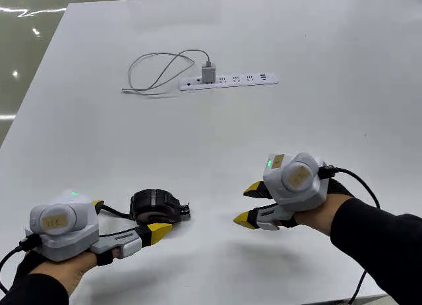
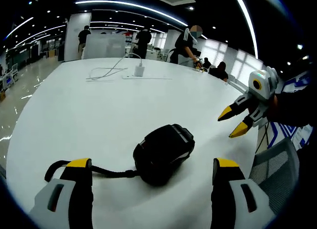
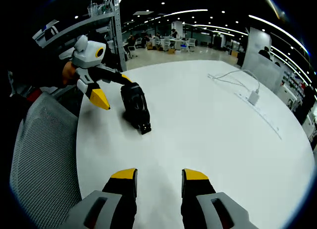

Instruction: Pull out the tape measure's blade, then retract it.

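Observation:
A black tape measure [image 1: 155, 206] lies on the white table [image 1: 277, 120], its blade tip facing right and a black strap trailing to the left. My left gripper [image 1: 130, 217] is open, its yellow-tipped jaws on either side of the tape measure without touching it. In the left gripper view the tape measure [image 2: 163, 152] sits just ahead of the left gripper [image 2: 152, 164]. My right gripper [image 1: 248, 203] hovers open to the right, some way off from the case. From the right gripper [image 3: 158, 175] I see the tape measure [image 3: 134, 106] and the left gripper [image 3: 114, 89] across the table.
A white power strip [image 1: 227, 80] with a plugged charger and a looped cable [image 1: 155, 71] lies at the far side. The table's left edge runs along a glossy floor. A grey mesh chair [image 3: 44, 155] stands at the near edge. People stand beyond the table [image 2: 188, 41].

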